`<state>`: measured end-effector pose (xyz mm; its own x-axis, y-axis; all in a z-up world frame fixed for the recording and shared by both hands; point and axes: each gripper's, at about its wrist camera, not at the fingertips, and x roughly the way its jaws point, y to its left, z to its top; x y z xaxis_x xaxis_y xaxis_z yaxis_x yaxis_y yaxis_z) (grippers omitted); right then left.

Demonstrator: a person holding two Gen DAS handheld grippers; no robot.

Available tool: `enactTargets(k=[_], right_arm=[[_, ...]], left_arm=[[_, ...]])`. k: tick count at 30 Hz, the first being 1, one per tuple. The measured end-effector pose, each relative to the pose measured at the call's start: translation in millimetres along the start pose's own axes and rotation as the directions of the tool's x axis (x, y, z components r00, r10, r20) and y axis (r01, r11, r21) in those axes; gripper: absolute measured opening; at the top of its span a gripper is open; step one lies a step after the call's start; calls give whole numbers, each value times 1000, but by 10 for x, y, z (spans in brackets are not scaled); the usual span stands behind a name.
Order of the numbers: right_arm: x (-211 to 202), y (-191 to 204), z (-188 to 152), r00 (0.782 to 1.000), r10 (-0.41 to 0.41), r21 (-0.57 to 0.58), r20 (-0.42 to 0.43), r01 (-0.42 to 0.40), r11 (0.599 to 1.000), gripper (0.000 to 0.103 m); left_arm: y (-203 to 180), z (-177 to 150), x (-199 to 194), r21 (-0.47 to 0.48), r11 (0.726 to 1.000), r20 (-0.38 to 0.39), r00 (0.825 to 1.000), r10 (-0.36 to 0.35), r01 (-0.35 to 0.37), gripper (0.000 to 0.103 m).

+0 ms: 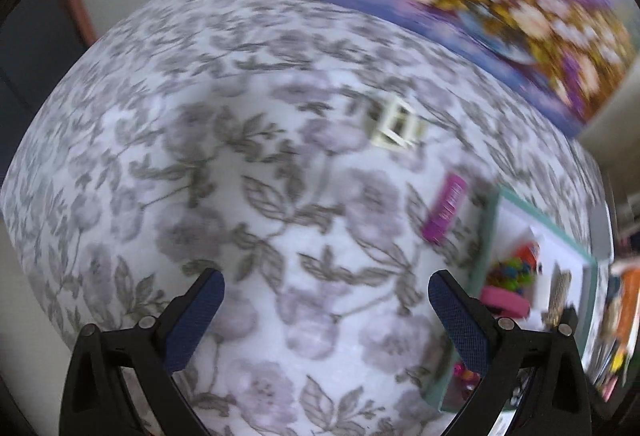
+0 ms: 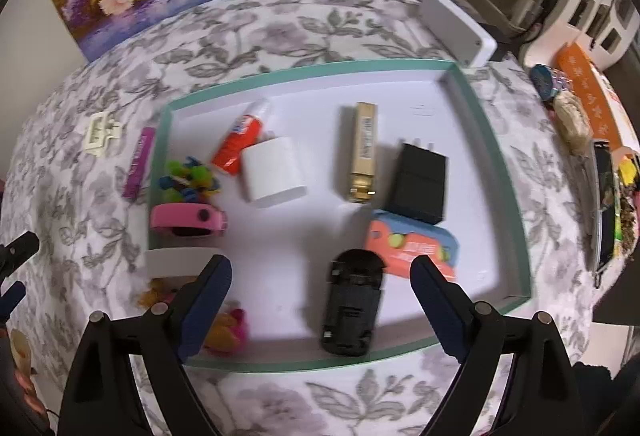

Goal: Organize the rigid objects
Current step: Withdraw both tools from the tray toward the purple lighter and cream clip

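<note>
Grippers both hang spread wide, holding nothing: left gripper (image 1: 326, 298) over bare flowered cloth (image 1: 240, 164), with a cream clip (image 1: 396, 124) and purple stick (image 1: 445, 208) lying outside the tray (image 2: 508, 172); right gripper (image 2: 322, 276) above its black toy car (image 2: 352, 304).

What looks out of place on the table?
Two things lie outside the tray, on the cloth to its left: the purple bar beside its wall and the cream clip farther away. Both tongs are open and empty.

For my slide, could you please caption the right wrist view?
Open right gripper above a teal-rimmed tray of small objects.
</note>
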<state>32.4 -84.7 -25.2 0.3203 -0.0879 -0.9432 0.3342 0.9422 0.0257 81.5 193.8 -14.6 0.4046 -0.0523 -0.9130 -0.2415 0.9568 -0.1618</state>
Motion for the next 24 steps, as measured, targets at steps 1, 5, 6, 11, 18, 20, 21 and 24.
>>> enactTargets(k=[1,5,6,11,18,20,21,24], right_arm=[[-2,31,-4,1000,11,-2,3,-11,1000,91],[-9,136,-15,999,29,-15,14,-29,999,91],[-11,166,-19,999,34,-20,16,-34,999,91],[12,308,-53,999,50,-44,-1,-50,998,91],[-47,609,-54,996,91,-107,17,-89,990,91],[-51,691,-51,995,101,-125,14,-99,987,91],[-48,714,-48,994,105,-135,12,-103,986,91],[-33,800,-37,995,94,-175,14,-90,980,91]], left_arm=[[56,23,-2,-19,1000,3,1000,2,-2,103],[232,99,-25,-67,998,14,1000,20,-19,103],[265,112,-29,-74,997,17,1000,24,-23,103],[362,163,-38,-90,996,24,999,32,-30,103],[433,196,-11,-99,995,18,999,30,-28,103],[456,206,-9,-104,994,18,999,33,-31,103],[468,211,-9,-108,994,19,999,34,-31,103],[495,227,-12,-126,991,22,999,36,-33,103]])
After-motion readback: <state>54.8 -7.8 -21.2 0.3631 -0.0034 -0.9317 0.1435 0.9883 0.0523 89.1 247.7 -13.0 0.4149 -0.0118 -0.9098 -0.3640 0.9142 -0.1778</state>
